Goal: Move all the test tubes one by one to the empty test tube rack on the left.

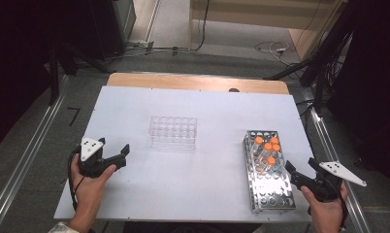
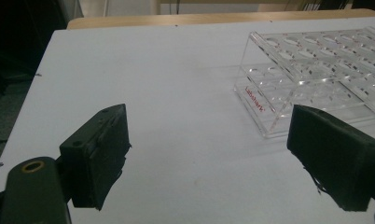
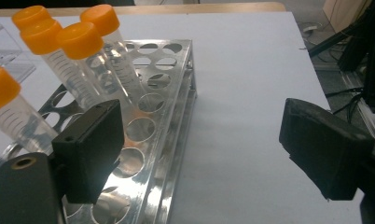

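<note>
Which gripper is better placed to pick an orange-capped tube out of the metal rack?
Right. The right gripper sits open beside the metal rack holding the orange-capped tubes; the left gripper is nearer the clear rack.

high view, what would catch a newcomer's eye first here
The orange-capped tubes stand out first, clustered at the far end of the metal rack on the right side of the white table. Near the middle sits an empty clear plastic rack. At the near edge, a hand holds each claw: the left claw and the right claw, both open and holding nothing.
</note>
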`<state>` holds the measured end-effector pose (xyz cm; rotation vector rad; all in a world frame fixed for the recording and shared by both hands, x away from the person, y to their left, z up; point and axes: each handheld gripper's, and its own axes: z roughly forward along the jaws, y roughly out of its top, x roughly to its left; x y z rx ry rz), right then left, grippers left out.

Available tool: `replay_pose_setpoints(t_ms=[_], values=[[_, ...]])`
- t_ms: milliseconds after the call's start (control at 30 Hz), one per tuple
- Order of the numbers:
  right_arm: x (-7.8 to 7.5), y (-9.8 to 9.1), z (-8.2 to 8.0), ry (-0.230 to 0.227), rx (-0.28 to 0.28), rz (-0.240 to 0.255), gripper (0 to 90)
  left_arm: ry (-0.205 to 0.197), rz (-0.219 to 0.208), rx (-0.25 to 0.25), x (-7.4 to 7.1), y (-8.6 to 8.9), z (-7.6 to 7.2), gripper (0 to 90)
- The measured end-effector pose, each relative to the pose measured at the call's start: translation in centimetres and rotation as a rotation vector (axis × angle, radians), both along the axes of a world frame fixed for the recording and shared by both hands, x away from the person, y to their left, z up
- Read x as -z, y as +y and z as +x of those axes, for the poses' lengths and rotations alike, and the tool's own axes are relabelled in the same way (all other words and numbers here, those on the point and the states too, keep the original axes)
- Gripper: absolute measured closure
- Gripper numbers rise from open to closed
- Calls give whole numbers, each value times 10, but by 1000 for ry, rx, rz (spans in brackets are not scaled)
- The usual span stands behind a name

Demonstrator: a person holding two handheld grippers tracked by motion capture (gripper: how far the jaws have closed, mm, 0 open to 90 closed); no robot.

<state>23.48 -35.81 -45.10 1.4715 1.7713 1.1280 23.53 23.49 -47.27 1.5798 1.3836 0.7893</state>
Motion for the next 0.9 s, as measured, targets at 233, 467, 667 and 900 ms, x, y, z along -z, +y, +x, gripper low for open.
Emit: replay_pose_setpoints(t_ms=[233,467,667,900], values=[[-2,6,-6,-6,-33,4,126,1,1,3,0,-1,0,140],[-2,14,-9,-2,-76,0,127,-5,-2,5,0,-2,-1,140],[-3,20,-11,-3,-105,-3,139,4,1,13,0,-2,0,140],[-4,25,-11,-1,-136,-7,140,-1,-4,1,0,-1,-1,140]])
